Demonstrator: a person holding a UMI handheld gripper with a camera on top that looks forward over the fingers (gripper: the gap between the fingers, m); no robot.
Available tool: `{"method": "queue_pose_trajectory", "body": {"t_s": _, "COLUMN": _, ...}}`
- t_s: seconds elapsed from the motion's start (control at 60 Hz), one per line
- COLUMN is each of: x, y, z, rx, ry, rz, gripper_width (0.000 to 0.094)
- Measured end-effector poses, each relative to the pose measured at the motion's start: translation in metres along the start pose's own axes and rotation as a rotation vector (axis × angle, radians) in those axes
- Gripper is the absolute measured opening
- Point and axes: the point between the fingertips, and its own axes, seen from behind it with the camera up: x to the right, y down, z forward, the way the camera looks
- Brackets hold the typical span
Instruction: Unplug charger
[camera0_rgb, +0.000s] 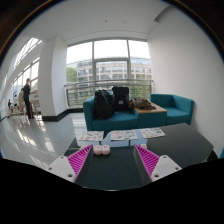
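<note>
No charger can be made out with certainty; only a small pale object (101, 151), too small to identify, is seen on the dark counter (115, 165) just beside the left pad, so its axis cannot be told. The gripper (112, 160) is held with its jaws wide, nothing gripped. Papers (122, 135) lie along the counter's far edge, before teal sofas (172, 108).

A big bright window (110, 62) fills the far white wall. Right below it sits a teal sofa (135, 108) with dark bags on it. The shiny pale floor (35, 135) spreads out from the sofa.
</note>
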Motion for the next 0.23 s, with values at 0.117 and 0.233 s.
{"method": "queue_pose_trajectory", "body": {"t_s": 0.117, "x": 0.002, "y": -0.007, "z": -0.013, "rx": 0.006, "ry": 0.021, "rz": -0.022, "gripper_width": 0.0807}}
{"method": "queue_pose_trajectory", "body": {"t_s": 0.233, "x": -0.002, "y": -0.012, "z": -0.021, "rx": 0.009, "ry": 0.013, "rz": -0.016, "gripper_width": 0.0807}}
